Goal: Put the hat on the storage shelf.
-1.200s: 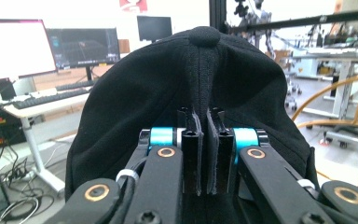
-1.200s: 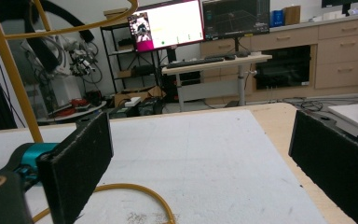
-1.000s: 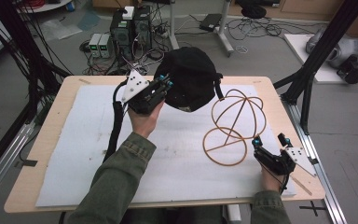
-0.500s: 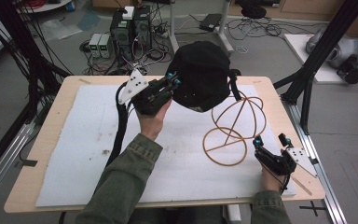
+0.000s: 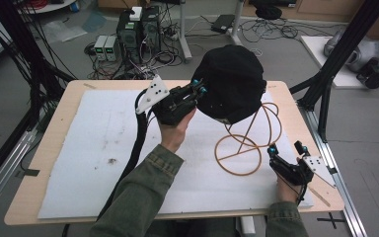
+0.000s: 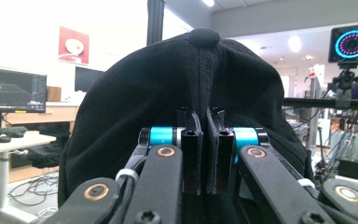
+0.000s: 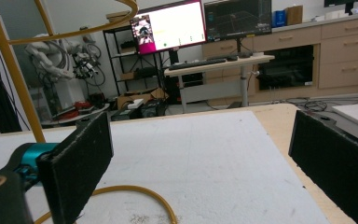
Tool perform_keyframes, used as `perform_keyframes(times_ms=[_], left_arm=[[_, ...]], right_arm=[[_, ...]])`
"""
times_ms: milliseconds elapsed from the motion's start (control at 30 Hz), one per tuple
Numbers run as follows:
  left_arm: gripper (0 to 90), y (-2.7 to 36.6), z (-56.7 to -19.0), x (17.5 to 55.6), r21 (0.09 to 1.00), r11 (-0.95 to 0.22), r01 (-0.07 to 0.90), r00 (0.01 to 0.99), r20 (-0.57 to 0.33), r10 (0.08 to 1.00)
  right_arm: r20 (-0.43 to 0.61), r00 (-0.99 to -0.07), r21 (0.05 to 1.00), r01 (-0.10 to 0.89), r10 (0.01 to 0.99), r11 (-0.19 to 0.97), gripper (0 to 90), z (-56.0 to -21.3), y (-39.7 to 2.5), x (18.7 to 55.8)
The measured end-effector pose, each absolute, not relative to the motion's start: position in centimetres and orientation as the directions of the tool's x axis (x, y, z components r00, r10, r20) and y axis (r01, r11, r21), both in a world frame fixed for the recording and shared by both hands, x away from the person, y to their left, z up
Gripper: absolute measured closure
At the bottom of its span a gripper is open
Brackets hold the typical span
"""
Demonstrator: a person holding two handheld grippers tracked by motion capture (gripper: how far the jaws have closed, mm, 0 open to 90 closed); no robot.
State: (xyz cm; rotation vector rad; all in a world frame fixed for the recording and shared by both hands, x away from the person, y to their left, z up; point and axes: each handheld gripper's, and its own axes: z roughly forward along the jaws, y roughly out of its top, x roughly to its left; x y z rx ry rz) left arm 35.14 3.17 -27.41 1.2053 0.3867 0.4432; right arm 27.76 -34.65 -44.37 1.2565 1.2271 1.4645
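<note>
Lying over most of the wooden table (image 5: 54, 128), a white foam sheet (image 5: 94, 148) carries a small dark speck toward its 7 o'clock part. At the sheet's middle, the person's left hand (image 5: 173, 133) rises from an olive sleeve (image 5: 143, 197) and holds the left gripper (image 5: 198, 88) raised above the surface, its jaws aimed toward 2 o'clock. In the left gripper view those jaws stand almost together, pinching a fold of fabric along the seam of a black cap (image 6: 200, 88), whose top button sits at 12 o'clock of the frame. In the high view the cap (image 5: 234, 81) hangs off the table, over the upper loops of a yellow wire hat stand (image 5: 246, 143); whether it touches the wire there I cannot tell. The stand's round base ring lies on the foam at about 4 o'clock of the sheet. Just beside that ring, at 3 o'clock from it, the right gripper (image 5: 286, 148) is held low near the table's near edge by the right hand (image 5: 288, 190). Its jaws are spread wide with nothing between them; the right gripper view shows bare foam (image 7: 205, 158) between the pads, with the ring of the stand (image 7: 135, 196) curving at 7 o'clock.
</note>
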Motion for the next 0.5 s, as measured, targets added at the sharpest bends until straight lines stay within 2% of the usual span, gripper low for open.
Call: perform_keyframes(times_ms=[267,500], left_arm=[[85.7,2.5,-26.6,35.1,0.931,0.347,-0.112,0.867,-0.079,0.493],[85.7,1.2,-26.2,35.0,0.936,0.336,-0.108,0.882,-0.065,0.466]], right_arm=[[0.171,-0.158,0.985,0.001,0.972,-0.173,5.3,-44.4,-34.6,27.8],[0.171,-0.161,0.985,0.003,0.972,-0.173,5.3,-44.4,-34.6,27.9]])
